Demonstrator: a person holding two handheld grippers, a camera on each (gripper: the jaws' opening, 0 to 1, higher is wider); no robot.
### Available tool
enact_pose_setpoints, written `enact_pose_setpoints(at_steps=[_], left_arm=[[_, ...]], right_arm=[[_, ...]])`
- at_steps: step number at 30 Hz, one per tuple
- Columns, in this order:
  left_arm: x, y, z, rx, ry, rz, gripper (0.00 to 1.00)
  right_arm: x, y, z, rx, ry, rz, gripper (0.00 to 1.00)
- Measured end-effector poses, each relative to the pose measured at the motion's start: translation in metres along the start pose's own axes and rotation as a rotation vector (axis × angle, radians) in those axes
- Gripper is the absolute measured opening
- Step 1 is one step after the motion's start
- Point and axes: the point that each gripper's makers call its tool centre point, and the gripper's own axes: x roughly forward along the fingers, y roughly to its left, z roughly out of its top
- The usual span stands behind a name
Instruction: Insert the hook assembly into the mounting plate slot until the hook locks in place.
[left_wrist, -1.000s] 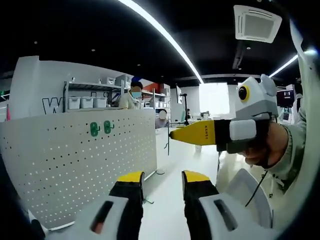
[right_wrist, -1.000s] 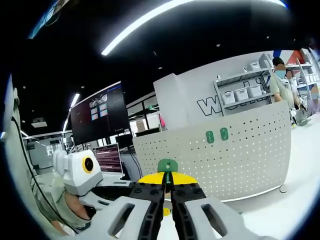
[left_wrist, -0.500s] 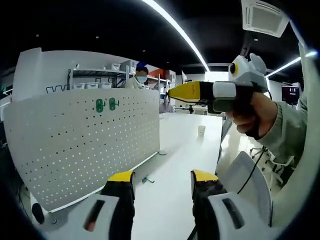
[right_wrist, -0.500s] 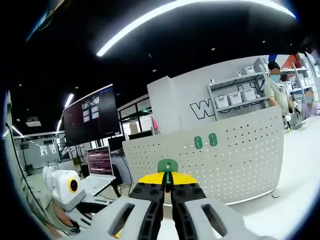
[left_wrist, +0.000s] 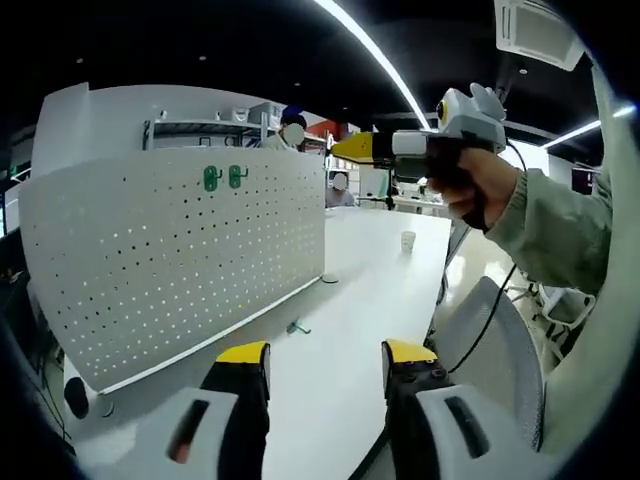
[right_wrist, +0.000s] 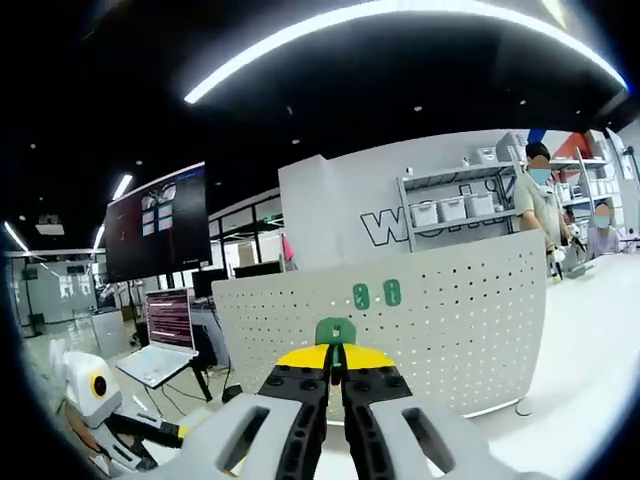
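Note:
The mounting plate is a white upright pegboard (left_wrist: 170, 260), also seen ahead in the right gripper view (right_wrist: 450, 330). Two green hooks (left_wrist: 225, 178) hang near its top edge (right_wrist: 377, 294). A small green hook (right_wrist: 335, 330) sticks up between the yellow tips of my right gripper (right_wrist: 336, 352), which is shut on it, some distance in front of the board. In the left gripper view a hand holds that right gripper (left_wrist: 375, 147) high, level with the board's top. My left gripper (left_wrist: 325, 355) is open and holds nothing, low over the white table (left_wrist: 340, 300). A loose green hook (left_wrist: 297, 326) lies at the board's foot.
A paper cup (left_wrist: 407, 241) stands far out on the table. A laptop (right_wrist: 165, 340) and a wall screen (right_wrist: 155, 235) are at the left of the right gripper view. People stand by shelves behind the board (right_wrist: 540, 195). A white chair (left_wrist: 490, 340) is at the table's right edge.
The right gripper has risen and moved farther away, toward the top of the pegboard, with the hook still in it. The left gripper has dropped lower and stays open.

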Motion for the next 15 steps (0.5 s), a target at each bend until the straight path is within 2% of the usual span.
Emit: enact_pose_setpoints(at_steps=[6,15], left_arm=[[-0.001,0.003,-0.005,-0.011,0.015,0.007,0.46],[0.004,0.007,-0.006,-0.017,0.025,0.009,0.46]], right_arm=[[0.015,-0.023,-0.003,-0.005,0.005,-0.043,0.02],[0.036,-0.046,-0.002,-0.023,0.009,-0.077,0.02]])
